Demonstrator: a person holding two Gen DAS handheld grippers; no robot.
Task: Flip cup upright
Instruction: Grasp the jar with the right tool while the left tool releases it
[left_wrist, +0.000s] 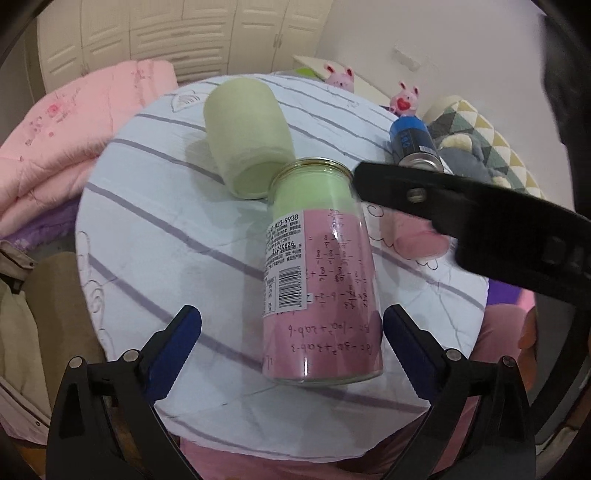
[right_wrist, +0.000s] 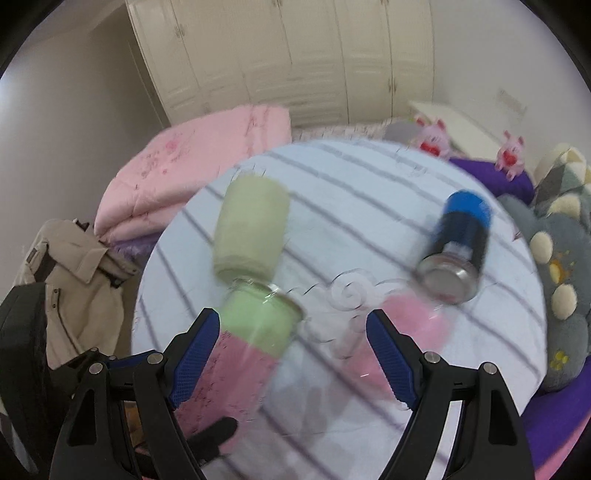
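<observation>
A tall glass cup (left_wrist: 321, 273) with a pink and green lining and a white barcode label lies on its side on the round striped table (left_wrist: 155, 221), mouth pointing away. My left gripper (left_wrist: 291, 328) is open, its blue-padded fingers on either side of the cup's base end without touching. A pale green cup (left_wrist: 247, 140) lies on its side just beyond, its mouth near the glass cup's rim. My right gripper (right_wrist: 291, 343) is open and empty above the table; the right wrist view is blurred. Its black finger (left_wrist: 461, 206) crosses the left wrist view at the right.
A blue and black can (left_wrist: 415, 142) lies on the table's right side. A clear pink-lined glass (right_wrist: 402, 325) lies in front of it. A folded pink quilt (left_wrist: 62, 147) is at the left, a beige jacket (right_wrist: 77, 288) beside the table, plush toys and cushions (right_wrist: 554, 280) at the right.
</observation>
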